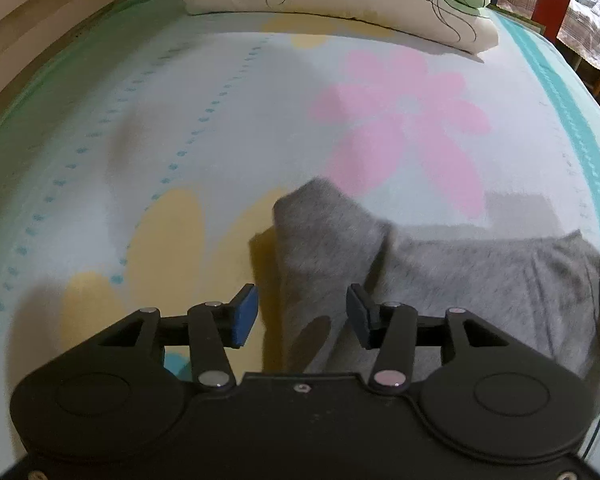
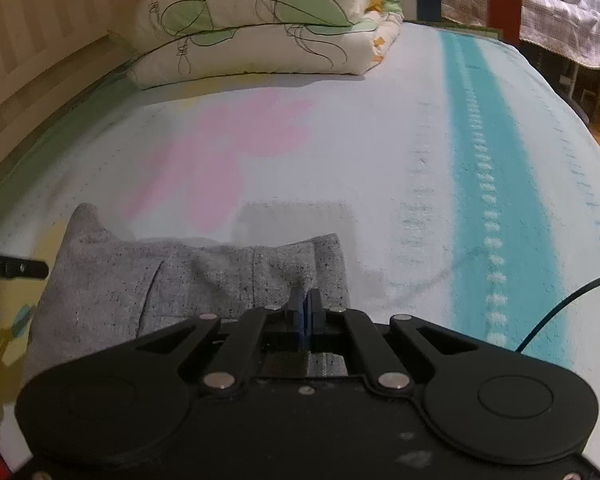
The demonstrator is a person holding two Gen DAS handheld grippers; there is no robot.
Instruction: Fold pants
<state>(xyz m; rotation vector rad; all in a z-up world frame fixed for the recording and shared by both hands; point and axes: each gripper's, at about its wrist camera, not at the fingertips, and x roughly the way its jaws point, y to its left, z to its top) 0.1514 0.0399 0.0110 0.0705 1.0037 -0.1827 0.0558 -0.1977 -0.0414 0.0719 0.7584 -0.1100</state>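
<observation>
Grey pants (image 1: 460, 280), heathered knit w/ dark flecks, partly folded on the bed. From left gripper (image 1: 302, 316), jaws apart: one bunched fold runs up between the fingers, peaking just ahead; rest of fabric spreads flat to its right. From right gripper (image 2: 305, 312), jaws pinched together on the pants' right edge: fabric extends left and just ahead, seam visible, a raised corner at far left.

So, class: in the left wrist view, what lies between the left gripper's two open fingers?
A raised fold of the grey pants lies between the left gripper fingers, untouched by either.
</observation>
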